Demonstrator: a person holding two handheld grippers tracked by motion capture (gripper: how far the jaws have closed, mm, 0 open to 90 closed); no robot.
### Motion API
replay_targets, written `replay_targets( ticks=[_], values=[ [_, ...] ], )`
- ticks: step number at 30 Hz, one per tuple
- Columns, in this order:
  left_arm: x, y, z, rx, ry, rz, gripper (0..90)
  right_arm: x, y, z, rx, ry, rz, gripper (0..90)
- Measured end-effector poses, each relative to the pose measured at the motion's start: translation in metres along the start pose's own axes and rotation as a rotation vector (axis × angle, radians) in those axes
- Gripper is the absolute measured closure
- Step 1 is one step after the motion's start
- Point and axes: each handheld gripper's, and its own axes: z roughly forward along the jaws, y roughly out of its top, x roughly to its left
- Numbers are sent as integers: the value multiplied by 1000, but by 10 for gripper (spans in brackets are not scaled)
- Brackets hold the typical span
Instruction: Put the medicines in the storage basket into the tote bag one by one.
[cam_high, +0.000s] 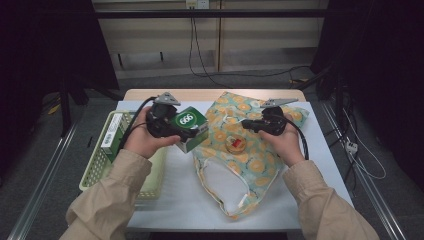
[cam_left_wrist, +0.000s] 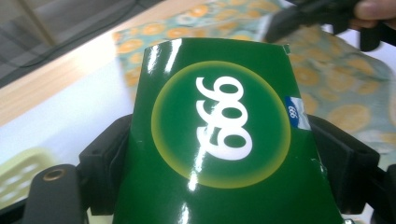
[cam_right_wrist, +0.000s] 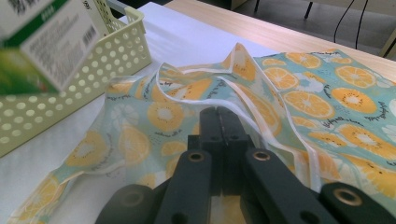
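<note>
My left gripper (cam_high: 192, 132) is shut on a green carton (cam_high: 192, 124) with "999" in white on it and holds it above the table, between the basket and the bag. In the left gripper view the carton (cam_left_wrist: 219, 140) sits between the two black fingers (cam_left_wrist: 105, 158). A fabric bag (cam_high: 260, 165) printed with orange slices lies on the white table top, its white lining showing at the near end. My right gripper (cam_high: 246, 124) rests over the bag's far part. Its jaws are pressed together on the bunched fabric (cam_right_wrist: 168, 112) by the white hem.
A pale yellow perforated basket (cam_high: 95, 170) stands at the table's left with a green and white box (cam_high: 112, 132) in it. A small round item with a red centre (cam_high: 235, 144) lies on the bag. White table surface (cam_high: 175, 200) stretches in front. Cables trail from both grippers.
</note>
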Motion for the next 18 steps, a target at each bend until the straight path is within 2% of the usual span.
replay_targets(
  ticks=[4,8,12,16,17,18],
  values=[
    [-14,-1,21,11,-35,21,182,0,0,-1,-2,0,0,900],
    [-23,-4,39,15,-71,17,181,0,0,-1,-3,-1,0,900],
    [-32,-6,55,27,-95,38,181,1,0,-1,-4,-1,-2,900],
    [-39,-11,71,35,-112,29,180,1,0,-1,-6,1,-1,900],
    [-41,-13,75,43,-100,30,180,1,0,-1,-7,1,-1,900],
    [-41,-14,80,46,-123,27,180,1,0,-1,-6,1,-1,900]
  ],
)
